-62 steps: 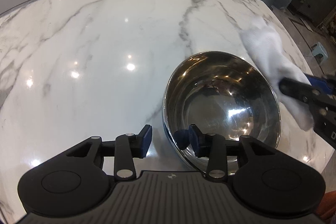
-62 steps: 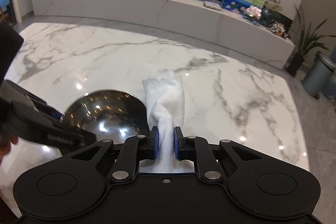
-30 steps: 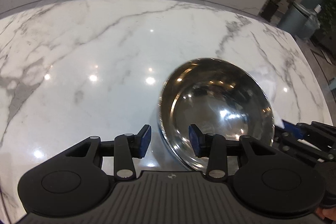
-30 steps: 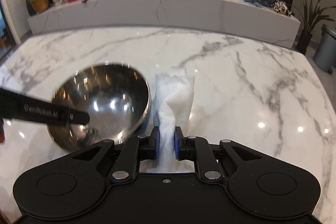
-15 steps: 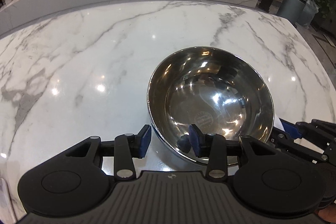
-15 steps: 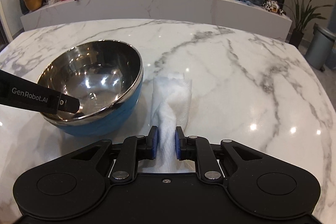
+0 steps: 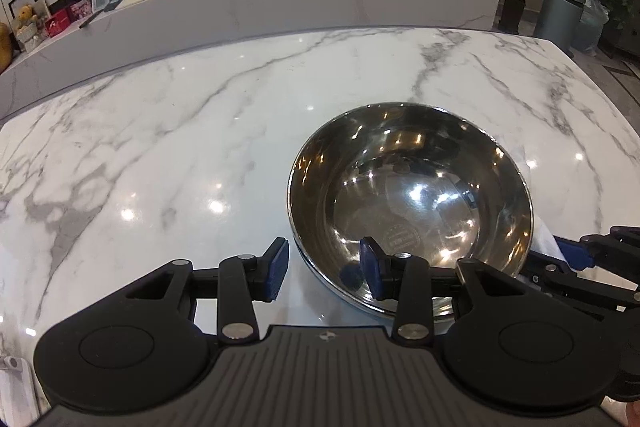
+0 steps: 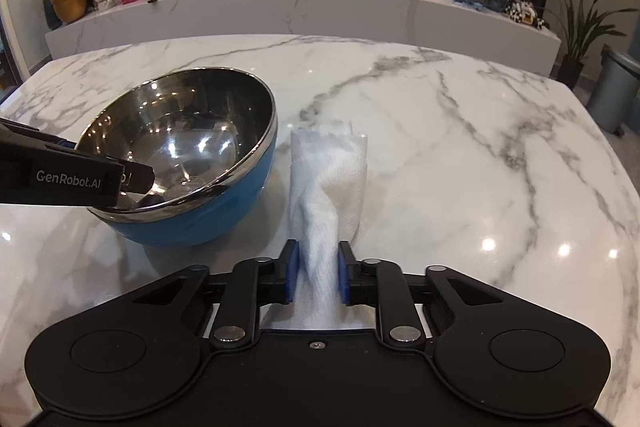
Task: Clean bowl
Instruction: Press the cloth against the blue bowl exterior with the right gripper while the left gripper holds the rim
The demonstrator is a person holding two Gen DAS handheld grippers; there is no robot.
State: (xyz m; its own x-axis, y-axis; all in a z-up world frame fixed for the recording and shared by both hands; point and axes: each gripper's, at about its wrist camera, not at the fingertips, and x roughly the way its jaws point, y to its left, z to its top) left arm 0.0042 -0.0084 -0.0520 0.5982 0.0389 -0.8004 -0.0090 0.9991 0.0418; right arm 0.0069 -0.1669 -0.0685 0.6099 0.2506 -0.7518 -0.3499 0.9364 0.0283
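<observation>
Here, one bowl (image 8: 180, 163), steel inside and blue outside, sat on the one marble table (image 8: 460, 155) at nine o'clock of one white paper towel (image 8: 326, 179). The left gripper (image 7: 324, 267) straddled the bowl's near rim, pads not visibly pressing. The right gripper (image 8: 316, 277) pinched the towel. A second earlier the bowl was tipped up; now it sat flatter.

Right gripper (image 8: 316, 277) jaws clamped on a twisted white paper towel (image 8: 328, 183); towel's far end lies on the marble table (image 8: 460, 147). Steel bowl (image 8: 188, 155), blue outside, sits just left of the towel, tilted toward the camera. Left gripper (image 8: 136, 179) enters from left, one finger inside the bowl's near rim; can't tell its grip.
</observation>
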